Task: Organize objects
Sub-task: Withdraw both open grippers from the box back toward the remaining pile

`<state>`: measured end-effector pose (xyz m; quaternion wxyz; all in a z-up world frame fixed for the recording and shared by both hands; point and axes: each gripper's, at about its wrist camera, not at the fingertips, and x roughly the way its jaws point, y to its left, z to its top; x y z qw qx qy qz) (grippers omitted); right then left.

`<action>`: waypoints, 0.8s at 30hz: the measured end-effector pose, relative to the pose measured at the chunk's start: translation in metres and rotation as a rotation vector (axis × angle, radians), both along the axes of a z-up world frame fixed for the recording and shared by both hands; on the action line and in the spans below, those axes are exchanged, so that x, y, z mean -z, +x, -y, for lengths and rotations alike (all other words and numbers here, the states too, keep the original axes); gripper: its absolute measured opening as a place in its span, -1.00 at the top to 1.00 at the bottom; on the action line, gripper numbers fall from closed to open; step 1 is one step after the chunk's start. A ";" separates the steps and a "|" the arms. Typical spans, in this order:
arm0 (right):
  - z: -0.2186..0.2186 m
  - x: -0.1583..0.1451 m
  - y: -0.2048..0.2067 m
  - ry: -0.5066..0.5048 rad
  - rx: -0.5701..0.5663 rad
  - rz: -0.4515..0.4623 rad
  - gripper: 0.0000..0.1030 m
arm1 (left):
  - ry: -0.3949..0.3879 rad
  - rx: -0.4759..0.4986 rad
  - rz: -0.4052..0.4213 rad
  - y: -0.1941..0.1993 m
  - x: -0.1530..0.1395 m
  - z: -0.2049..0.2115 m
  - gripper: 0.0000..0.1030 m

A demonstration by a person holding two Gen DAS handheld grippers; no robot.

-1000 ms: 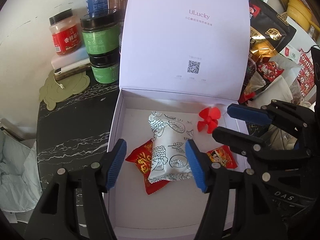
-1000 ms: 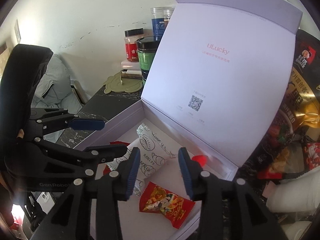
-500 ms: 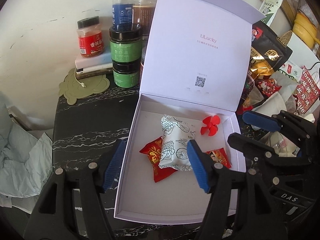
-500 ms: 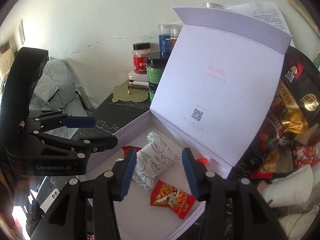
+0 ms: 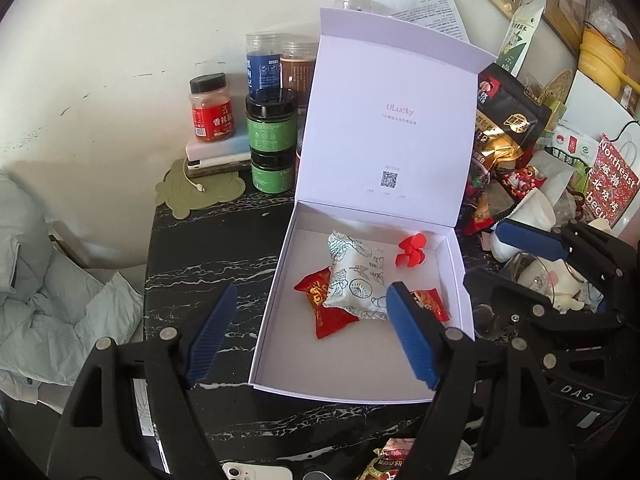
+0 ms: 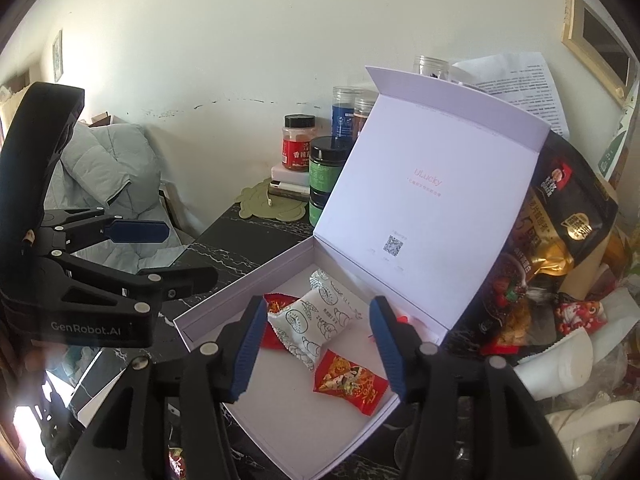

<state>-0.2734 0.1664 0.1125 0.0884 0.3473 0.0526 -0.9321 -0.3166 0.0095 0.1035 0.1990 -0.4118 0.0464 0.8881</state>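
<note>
Four things lie in the open white box [image 5: 452, 280] as seen from the left wrist: a white patterned packet [image 5: 354, 280] in the middle, a red wrapper [image 5: 326, 304] partly under its left side, a second red candy [image 5: 430, 304] to its right, and a small red propeller [image 5: 411, 250] at the far right. The lid [image 5: 392, 120] stands upright at the far side. Compared with a second ago, the box looks smaller and sits wholly in view, and the left tool [image 5: 308, 332] shows a wider gap; its jaws are opening, with nothing pinched between them. Jars [image 5: 272, 124] stand stacked at the far left on the dark marbled table [image 5: 208, 256], with snack bags [image 5: 504, 120] crowded to the right. The right tool [image 5: 516, 256] hangs over the box's right edge.

From the right wrist, the same box [image 6: 248, 276] holds the white packet [image 6: 316, 320], the red wrapper [image 6: 276, 304] behind it and the second candy [image 6: 350, 380] nearer. The propeller is mostly hidden behind the right finger. The right tool [image 6: 316, 348] is spreading too, empty, higher above the contents than before. The left tool [image 6: 176, 256] reaches in from the left, over the table [image 6: 240, 240]. Bags [image 6: 560, 232] and cups crowd the right side.
</note>
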 end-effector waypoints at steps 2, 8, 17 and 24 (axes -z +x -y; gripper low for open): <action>0.001 -0.003 0.008 0.010 0.004 -0.013 -0.10 | -0.005 -0.002 -0.007 0.006 -0.003 0.002 -0.49; 0.000 -0.012 0.029 0.023 0.015 -0.047 -0.19 | -0.018 -0.028 -0.047 0.028 -0.015 0.005 -0.58; -0.003 -0.023 0.060 0.029 0.021 -0.082 -0.31 | -0.035 -0.049 -0.111 0.063 -0.032 0.006 -0.77; -0.003 -0.028 0.081 0.034 0.024 -0.096 -0.39 | -0.046 -0.093 -0.148 0.086 -0.042 0.009 -0.85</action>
